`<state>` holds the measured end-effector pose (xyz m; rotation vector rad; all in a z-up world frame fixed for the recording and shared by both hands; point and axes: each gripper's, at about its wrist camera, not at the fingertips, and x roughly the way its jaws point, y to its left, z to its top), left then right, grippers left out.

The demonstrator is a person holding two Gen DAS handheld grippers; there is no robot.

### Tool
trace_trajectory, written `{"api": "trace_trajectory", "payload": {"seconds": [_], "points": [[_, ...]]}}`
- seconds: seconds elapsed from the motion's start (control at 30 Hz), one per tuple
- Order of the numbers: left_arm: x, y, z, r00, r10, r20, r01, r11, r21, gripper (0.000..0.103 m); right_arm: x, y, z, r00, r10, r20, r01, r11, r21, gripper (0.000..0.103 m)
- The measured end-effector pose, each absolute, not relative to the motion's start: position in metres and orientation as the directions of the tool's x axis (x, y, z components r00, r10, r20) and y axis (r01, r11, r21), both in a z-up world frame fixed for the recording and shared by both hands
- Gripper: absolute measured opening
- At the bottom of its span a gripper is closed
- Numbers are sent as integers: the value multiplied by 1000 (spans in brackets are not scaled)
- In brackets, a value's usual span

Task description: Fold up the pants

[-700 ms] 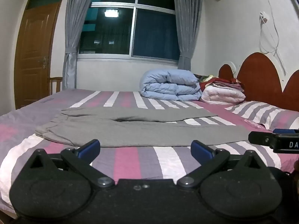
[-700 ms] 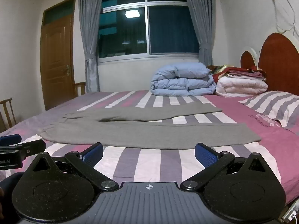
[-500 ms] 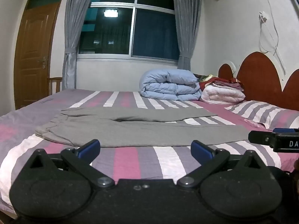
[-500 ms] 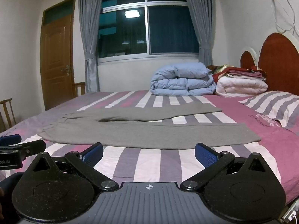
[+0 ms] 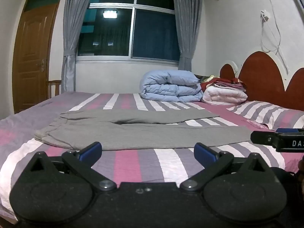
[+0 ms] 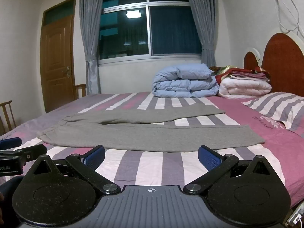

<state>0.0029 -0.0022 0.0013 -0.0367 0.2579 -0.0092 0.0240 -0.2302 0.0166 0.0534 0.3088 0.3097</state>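
Grey pants (image 5: 133, 133) lie flat on the striped bed, waistband to the left, both legs stretched to the right; they also show in the right wrist view (image 6: 144, 133). My left gripper (image 5: 148, 151) is open and empty, just short of the near leg's edge. My right gripper (image 6: 151, 155) is open and empty, also just short of the near leg. The right gripper's finger shows at the right edge of the left wrist view (image 5: 279, 139); the left gripper's finger shows at the left edge of the right wrist view (image 6: 17, 152).
The bed (image 5: 167, 163) has a pink, purple and white striped sheet. A folded blue duvet (image 5: 171, 89), a white quilt with clothes on it (image 5: 224, 94) and a striped pillow (image 5: 266, 114) sit at the far right by the headboard. A wooden chair (image 6: 6, 112) stands left.
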Motion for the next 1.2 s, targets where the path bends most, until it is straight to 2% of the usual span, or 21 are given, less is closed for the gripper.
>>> {"api": "trace_trajectory", "payload": {"seconds": [1.2], "points": [[1, -2, 1, 969, -13, -248, 5, 999, -33, 97, 24, -231, 18, 906, 308, -291, -292, 951, 100, 103]]}}
